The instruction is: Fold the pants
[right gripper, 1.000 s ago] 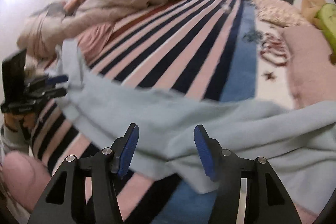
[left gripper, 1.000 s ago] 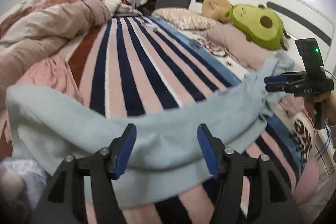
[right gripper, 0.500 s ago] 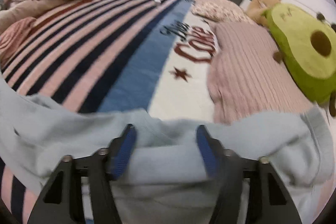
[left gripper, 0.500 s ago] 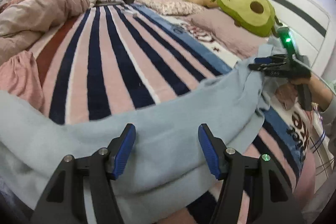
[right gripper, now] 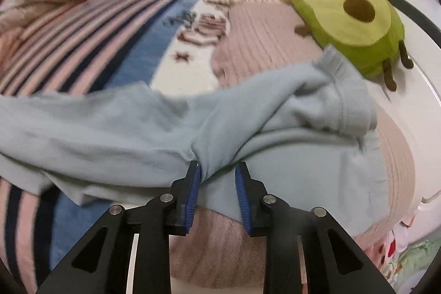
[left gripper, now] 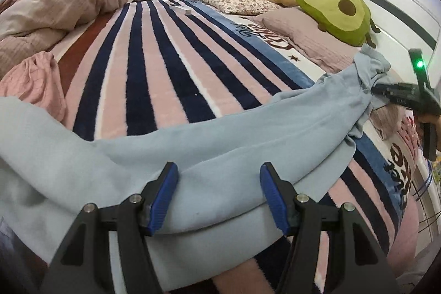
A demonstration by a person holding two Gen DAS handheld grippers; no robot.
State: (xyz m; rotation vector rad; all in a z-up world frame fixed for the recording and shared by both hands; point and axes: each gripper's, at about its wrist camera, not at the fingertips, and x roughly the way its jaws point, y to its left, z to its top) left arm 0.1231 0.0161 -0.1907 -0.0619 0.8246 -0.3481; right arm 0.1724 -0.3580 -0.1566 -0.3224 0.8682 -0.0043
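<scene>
Light blue pants [left gripper: 193,145] lie stretched across the striped bed. My left gripper [left gripper: 217,194] is open, its blue pads on either side of a fold of the pants. In the right wrist view the pants [right gripper: 115,126] bunch toward the waistband at the right. My right gripper [right gripper: 217,192] has its jaws partly closed around a pinched fold of the fabric. It also shows in the left wrist view [left gripper: 386,91] at the far right, at the pants' end.
A green avocado plush [left gripper: 336,10] and pink pillows [right gripper: 264,43] lie by the white headboard. A rumpled pink duvet [left gripper: 55,7] is heaped at the left. The striped blanket [left gripper: 154,59] covers the bed's middle.
The right gripper's jaws have narrowed around a fold of the pants near the waistband. The left gripper stays open over the pants, and the fabric is pulled straighter between them.
</scene>
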